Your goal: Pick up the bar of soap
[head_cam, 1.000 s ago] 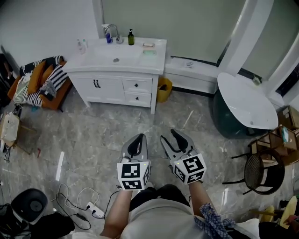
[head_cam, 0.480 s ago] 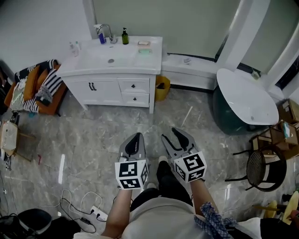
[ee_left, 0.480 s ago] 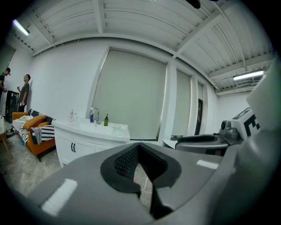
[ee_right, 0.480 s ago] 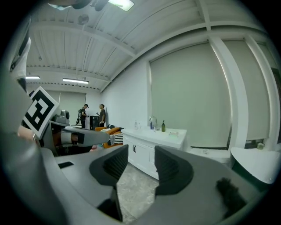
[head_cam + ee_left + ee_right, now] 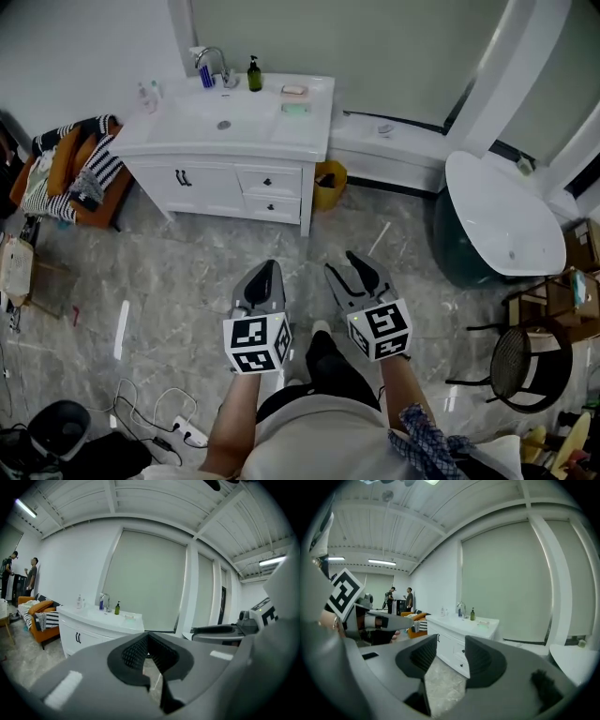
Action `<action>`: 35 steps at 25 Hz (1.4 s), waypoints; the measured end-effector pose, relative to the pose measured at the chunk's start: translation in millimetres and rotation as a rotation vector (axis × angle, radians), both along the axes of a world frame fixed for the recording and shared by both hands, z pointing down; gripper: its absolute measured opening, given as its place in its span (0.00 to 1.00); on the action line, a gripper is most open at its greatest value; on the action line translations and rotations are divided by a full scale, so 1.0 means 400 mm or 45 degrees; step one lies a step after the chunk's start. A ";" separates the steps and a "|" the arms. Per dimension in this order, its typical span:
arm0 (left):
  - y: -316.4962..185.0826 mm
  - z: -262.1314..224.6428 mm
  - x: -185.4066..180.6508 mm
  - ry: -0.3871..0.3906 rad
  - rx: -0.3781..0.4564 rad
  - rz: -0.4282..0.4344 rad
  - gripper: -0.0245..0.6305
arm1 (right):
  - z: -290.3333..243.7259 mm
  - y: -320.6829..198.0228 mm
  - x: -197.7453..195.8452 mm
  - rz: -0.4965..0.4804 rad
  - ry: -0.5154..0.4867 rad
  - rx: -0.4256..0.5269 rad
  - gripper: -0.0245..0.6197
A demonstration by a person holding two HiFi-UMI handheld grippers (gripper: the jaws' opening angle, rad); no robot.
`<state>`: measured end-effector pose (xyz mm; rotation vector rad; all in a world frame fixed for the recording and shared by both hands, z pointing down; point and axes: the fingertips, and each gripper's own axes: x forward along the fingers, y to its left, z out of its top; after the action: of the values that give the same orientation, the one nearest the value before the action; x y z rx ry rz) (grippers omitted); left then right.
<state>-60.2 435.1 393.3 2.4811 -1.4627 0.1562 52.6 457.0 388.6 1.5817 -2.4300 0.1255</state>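
Soap (image 5: 295, 90), a small pinkish bar, sits on the vanity (image 5: 314, 124) right of the basin, well apart from both grippers. Left gripper (image 5: 265, 269): jaws pressed together, nothing between. Right gripper (image 5: 345, 267): jaws apart, empty, likely readied for the pick. Both are held low over the floor, aimed at the vanity. Approach stage.

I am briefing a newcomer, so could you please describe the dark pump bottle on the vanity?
Find the white vanity against the back wall and follow its countertop's rear edge to the chrome tap. The pump bottle stands upright right of that tap. It is the only dark green thing there, unlike the blue item by the tap and the flat pink piece farther right.
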 end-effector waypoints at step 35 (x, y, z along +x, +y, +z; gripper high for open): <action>-0.404 0.016 0.252 -0.066 -0.046 -0.088 0.05 | -0.009 -0.473 0.236 -0.105 -0.022 -0.017 0.32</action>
<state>40.5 273.4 399.6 2.4116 -1.5503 0.2330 146.9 267.8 384.9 1.4781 -2.4974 0.1412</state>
